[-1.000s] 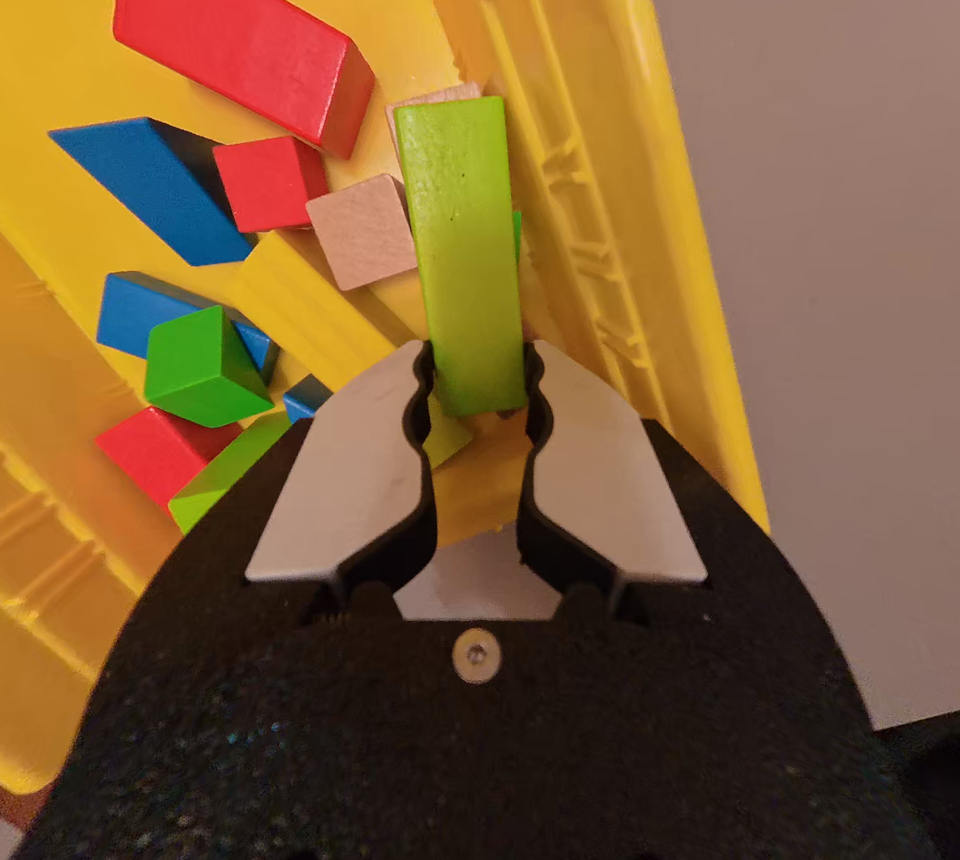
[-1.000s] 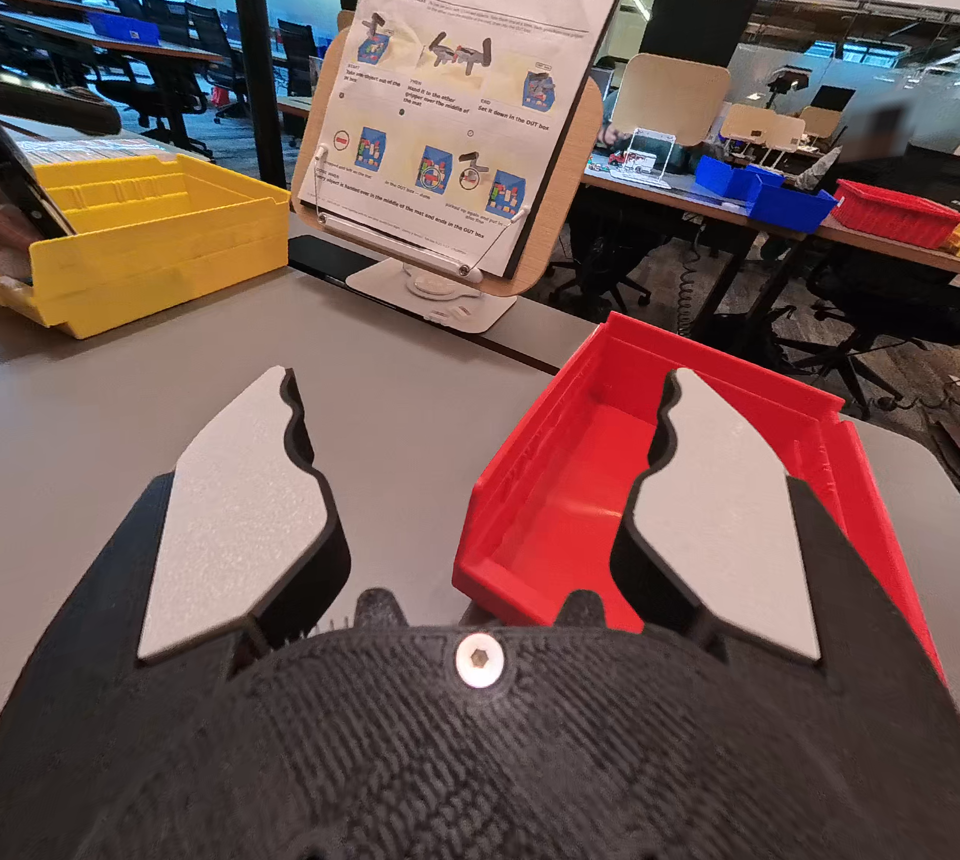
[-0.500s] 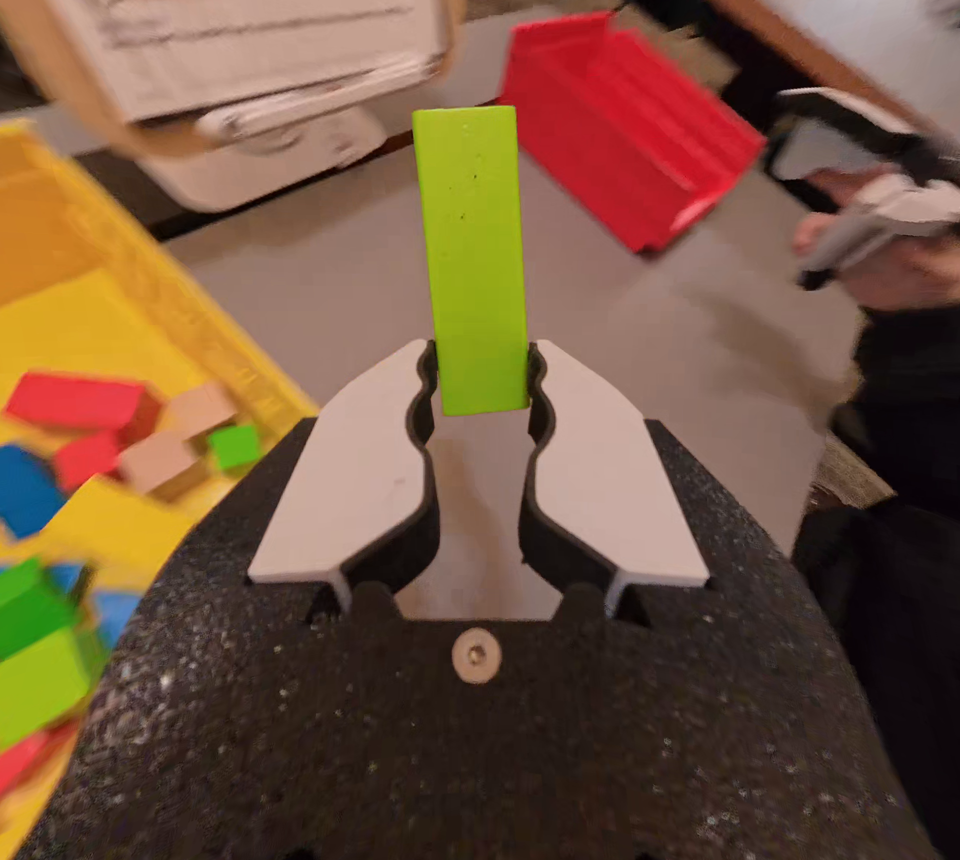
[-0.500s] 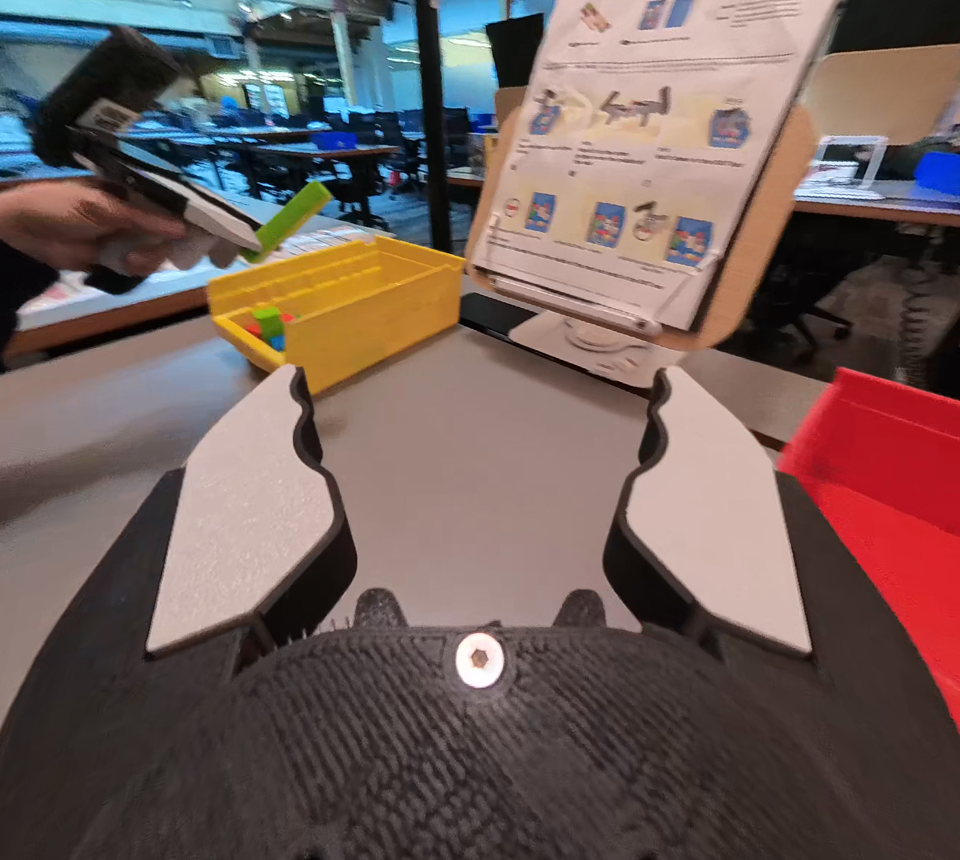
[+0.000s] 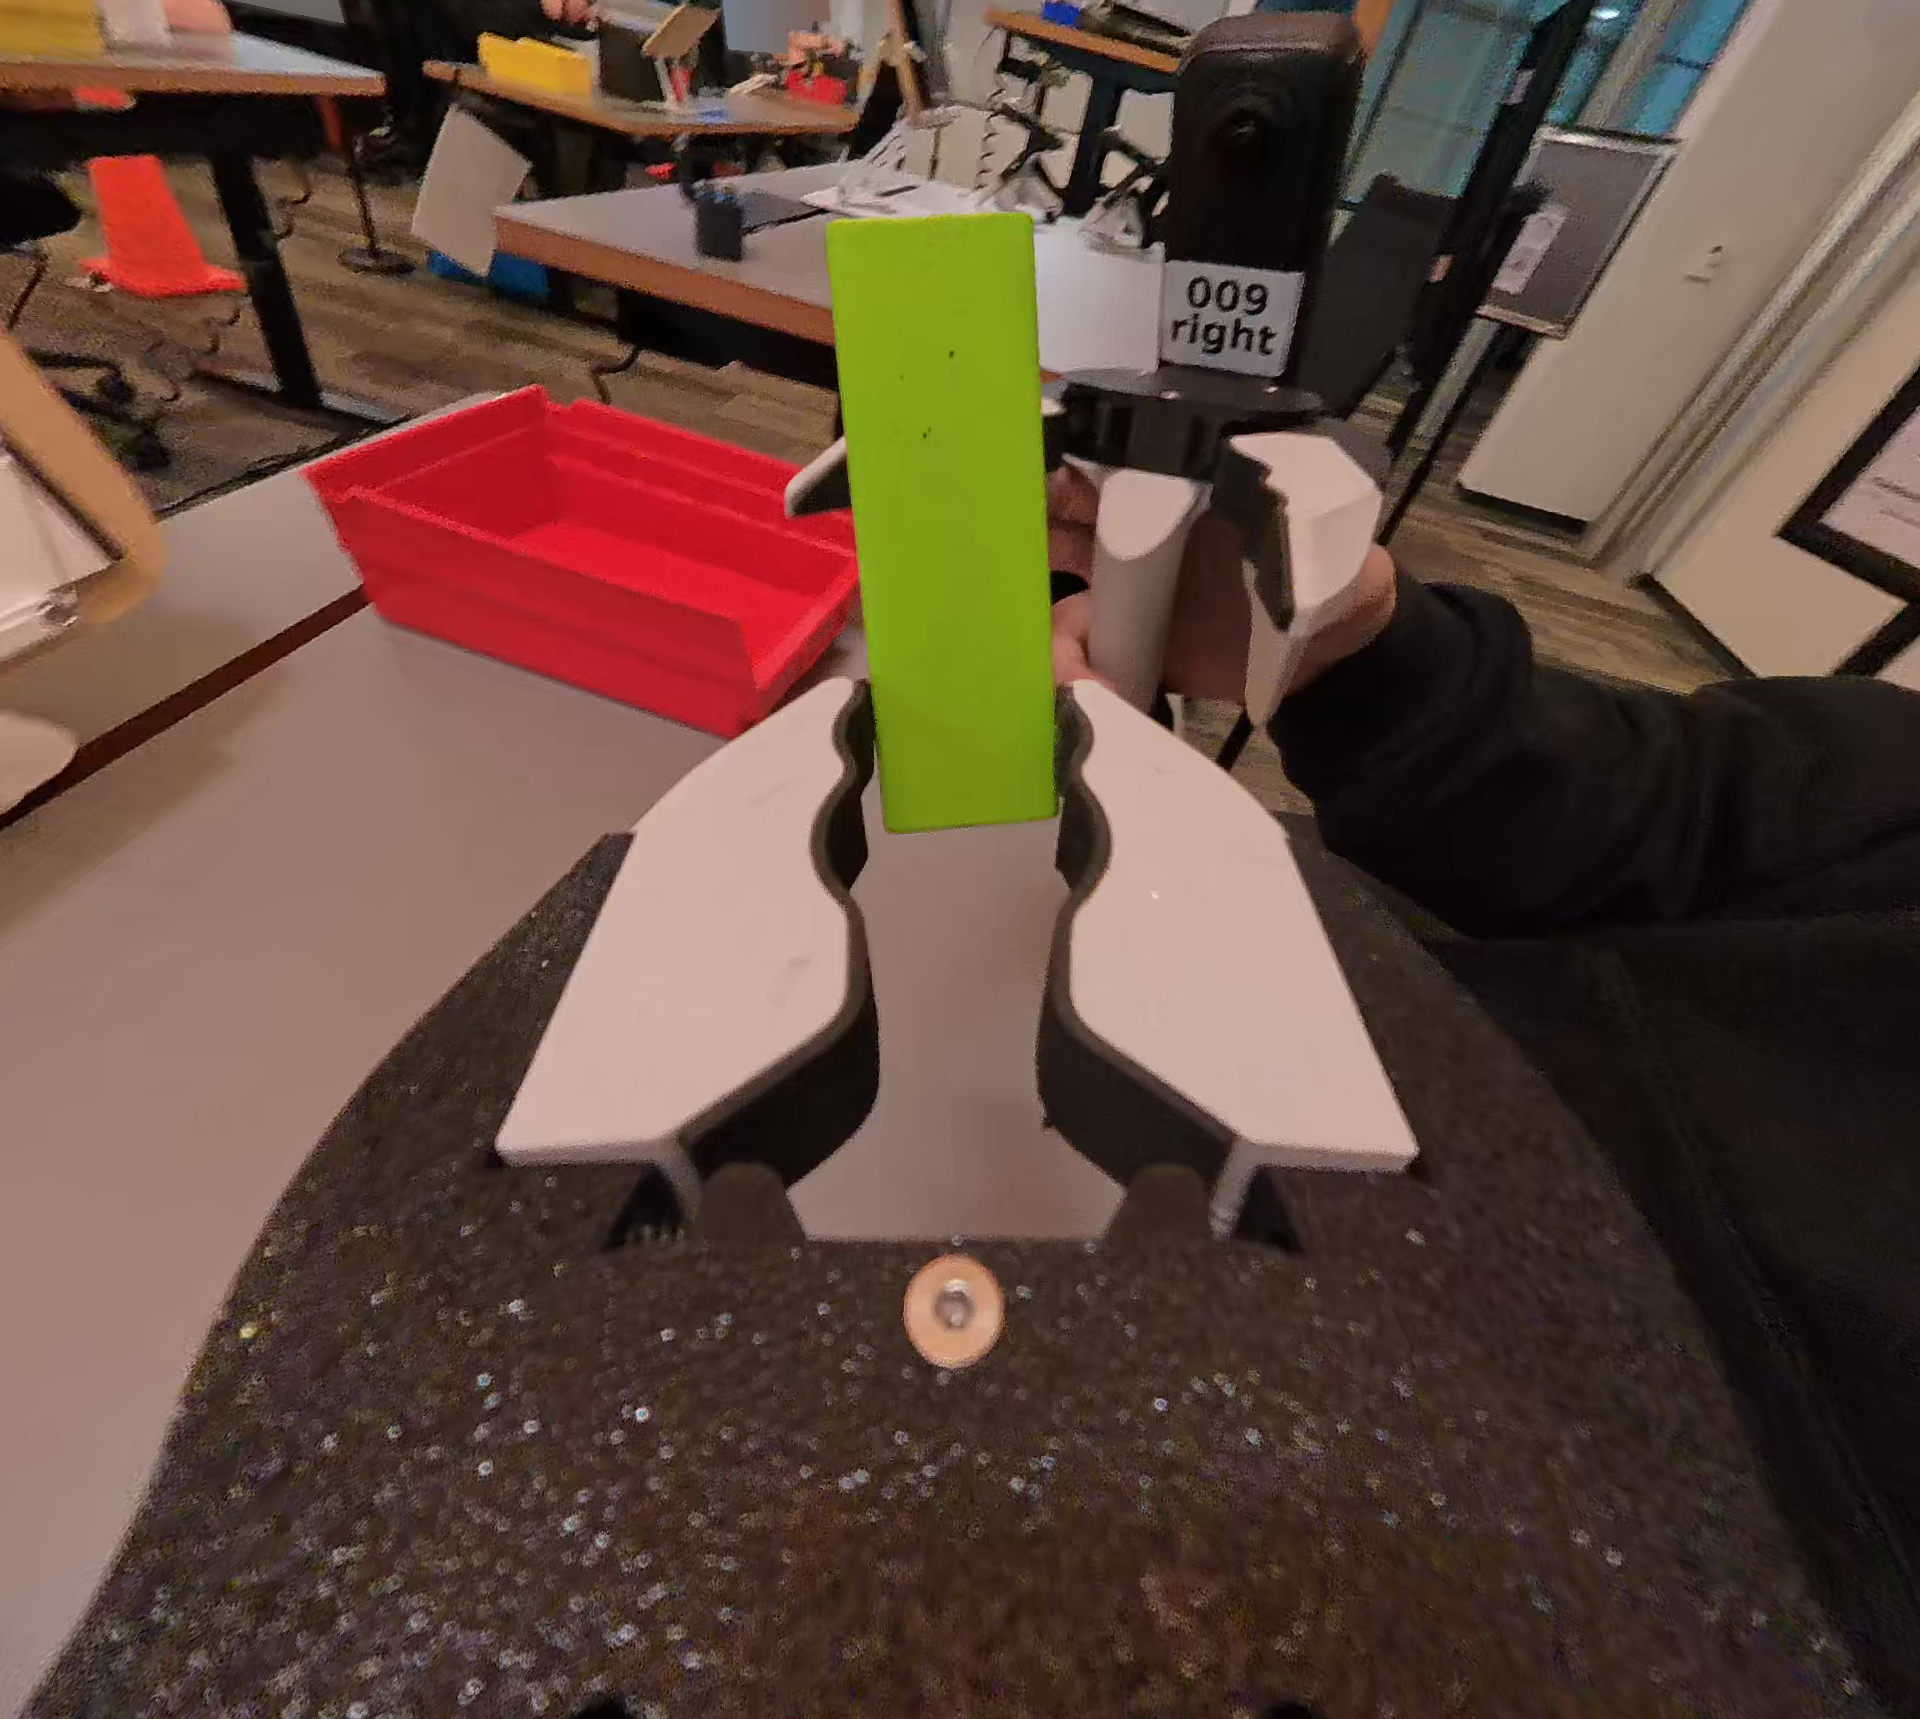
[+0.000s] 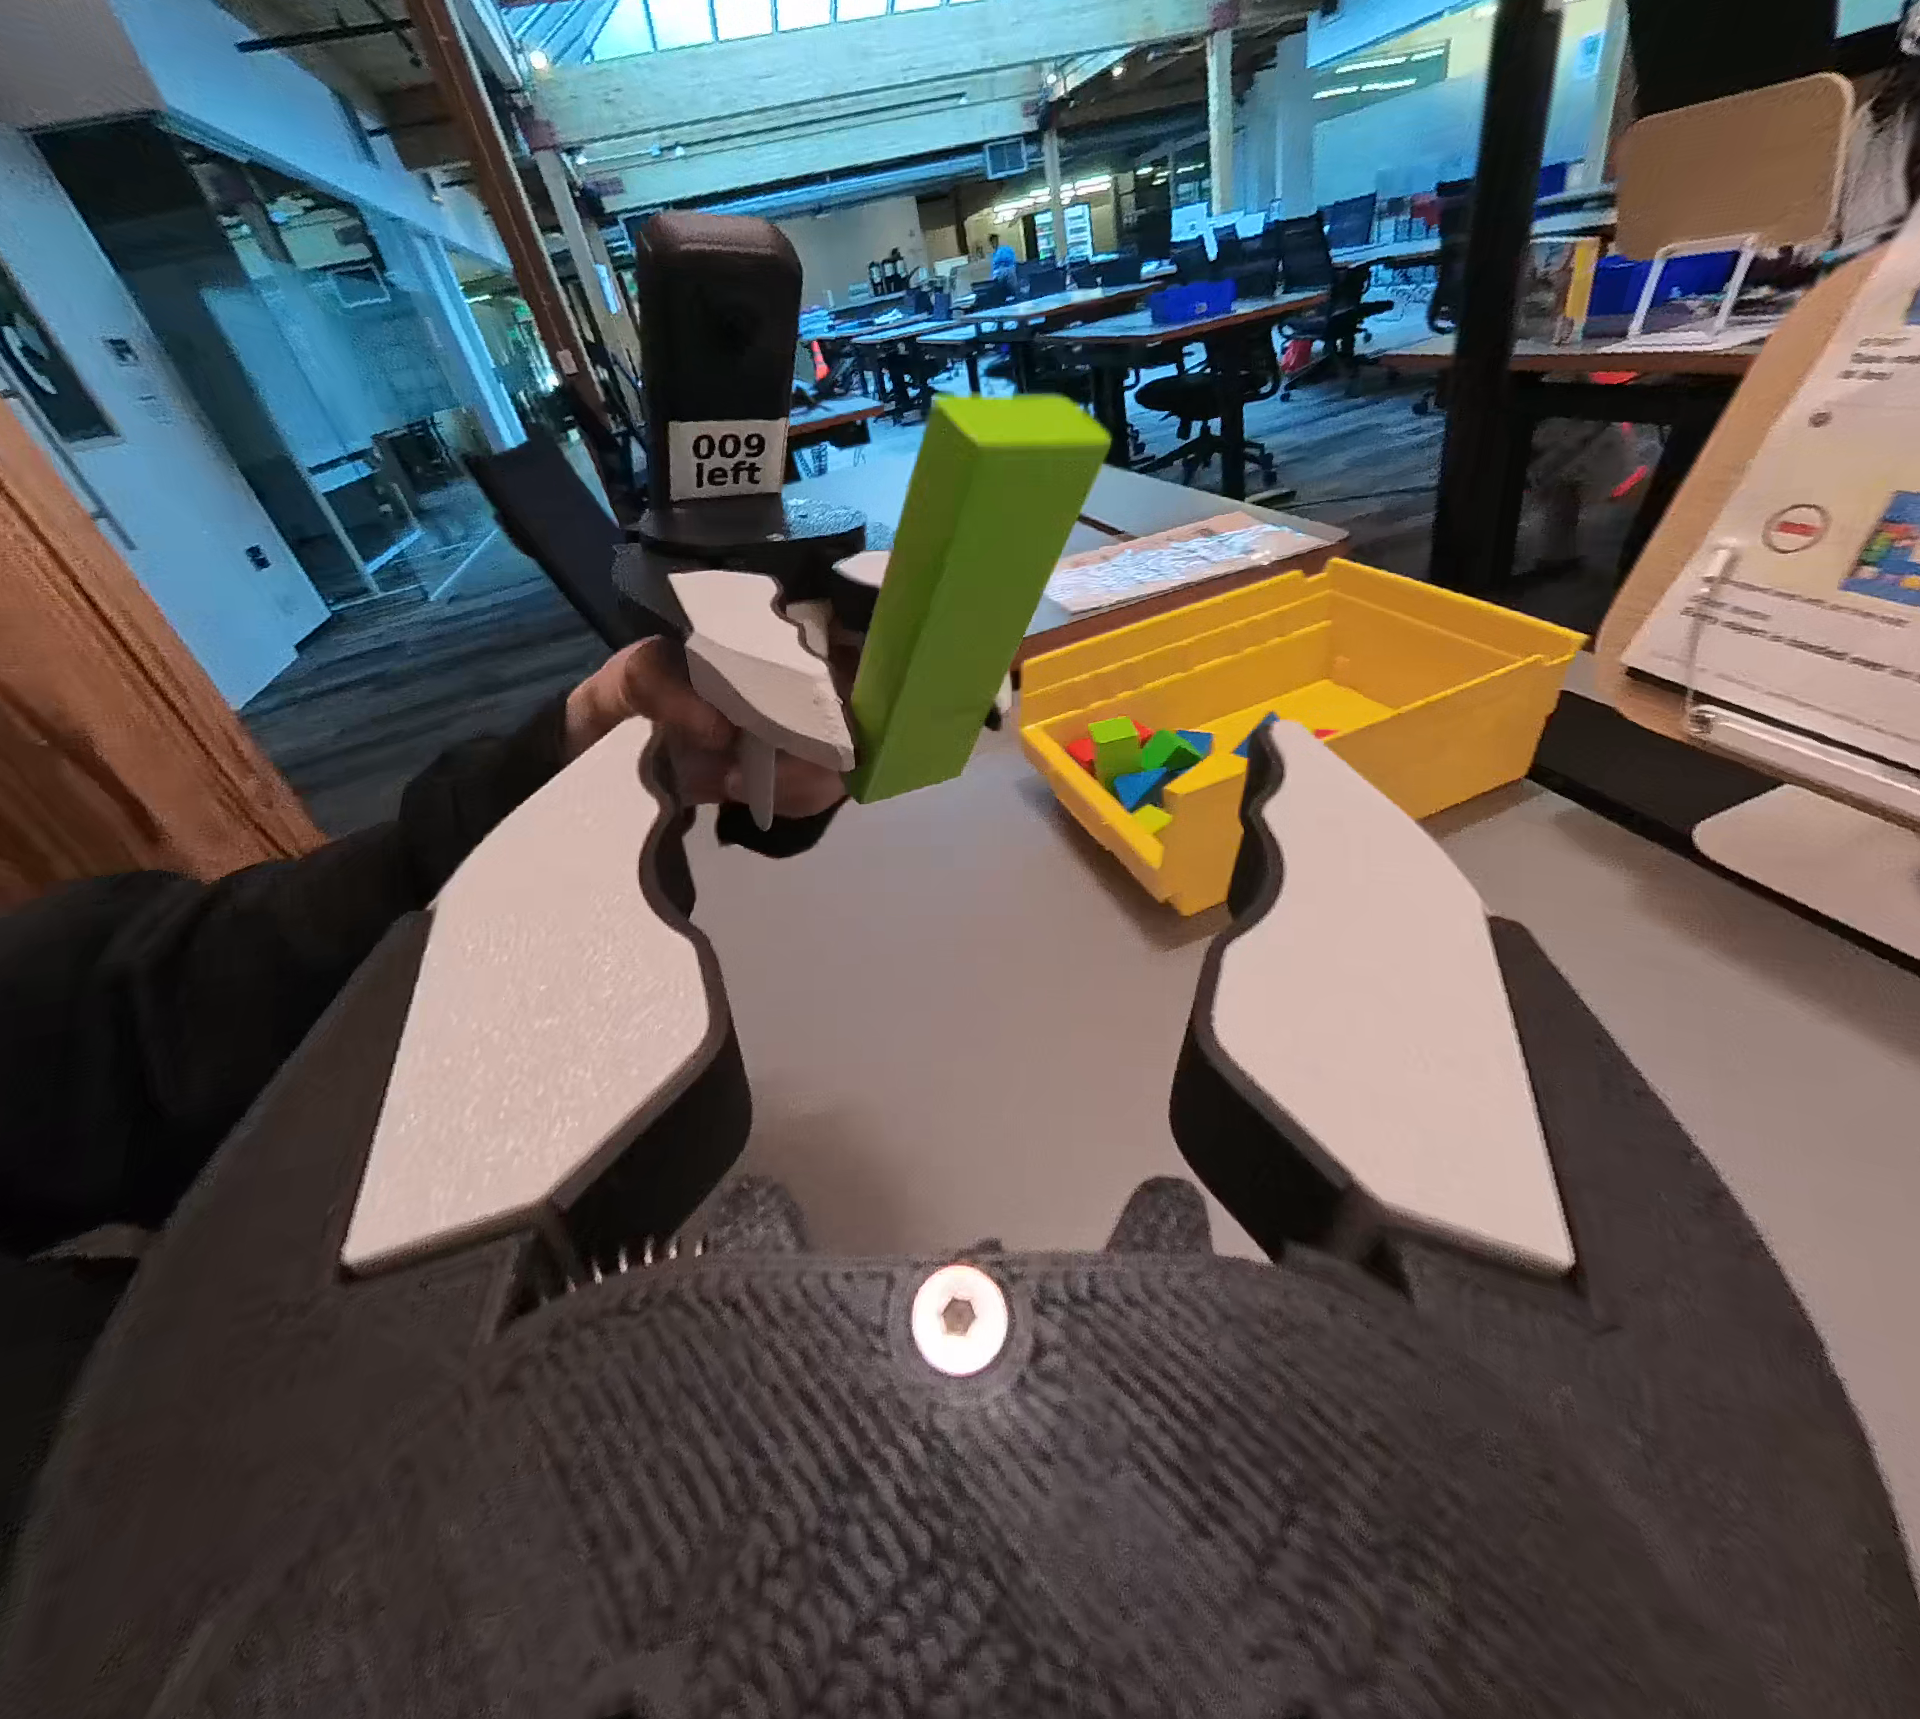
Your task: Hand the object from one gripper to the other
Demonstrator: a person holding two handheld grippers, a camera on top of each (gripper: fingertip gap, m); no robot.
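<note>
My left gripper (image 5: 958,734) is shut on the lower end of a long lime-green block (image 5: 940,506), which stands up out of its pads above the grey table (image 5: 312,890). The right wrist view shows the same block (image 6: 966,599) tilted in the left gripper (image 6: 831,703), held in the air in front of me. My right gripper (image 6: 961,796) is wide open and empty, facing the block from a short distance. In the left wrist view the right gripper (image 5: 1049,506) shows behind the block, partly hidden by it, held by a hand (image 5: 1340,609).
A red bin (image 5: 582,537) stands empty on the table's far side. A yellow bin (image 6: 1309,713) with several coloured blocks stands at the right of the right wrist view. An instruction sheet on a stand (image 6: 1787,609) is beyond it. My left and right fingertips are right by each other.
My left gripper lifted the green block out of the yellow bin and swung it over the table to face the right gripper. My right gripper turned from the red bin toward the block, staying open.
</note>
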